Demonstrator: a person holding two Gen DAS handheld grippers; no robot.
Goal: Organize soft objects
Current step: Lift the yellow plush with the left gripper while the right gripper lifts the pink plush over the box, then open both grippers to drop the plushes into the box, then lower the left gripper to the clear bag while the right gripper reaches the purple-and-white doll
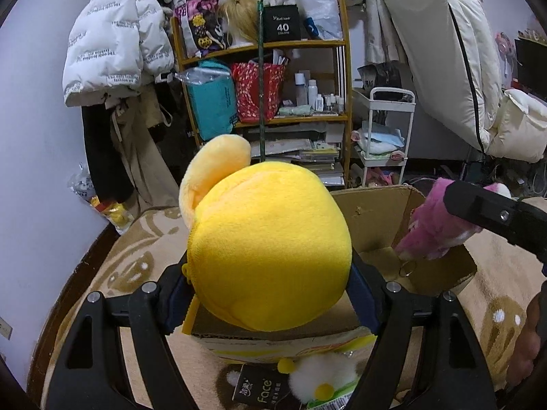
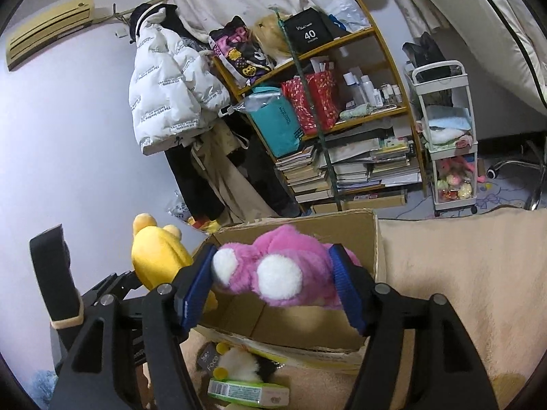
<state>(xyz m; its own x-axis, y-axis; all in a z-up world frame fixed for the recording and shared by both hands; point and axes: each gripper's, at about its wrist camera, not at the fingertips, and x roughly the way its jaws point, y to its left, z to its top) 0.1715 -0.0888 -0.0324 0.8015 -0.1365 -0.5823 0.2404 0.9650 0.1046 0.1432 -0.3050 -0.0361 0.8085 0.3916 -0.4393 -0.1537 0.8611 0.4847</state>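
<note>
My left gripper (image 1: 270, 273) is shut on a yellow plush toy (image 1: 266, 242) and holds it above the near wall of an open cardboard box (image 1: 372, 225). My right gripper (image 2: 273, 273) is shut on a pink plush toy with white patches (image 2: 273, 266) and holds it over the same box (image 2: 342, 235). The pink toy (image 1: 430, 232) and the right gripper's arm also show at the right of the left wrist view. The yellow toy (image 2: 157, 256) and the left gripper show at the left of the right wrist view.
A small white and yellow plush (image 1: 318, 376), a dark "Face" tag (image 1: 256, 389) and a green packet (image 2: 246, 391) lie on the beige blanket (image 2: 461, 290) in front of the box. A cluttered wooden shelf (image 1: 273, 78), hanging coats (image 1: 112, 51) and a white cart (image 2: 448, 143) stand behind.
</note>
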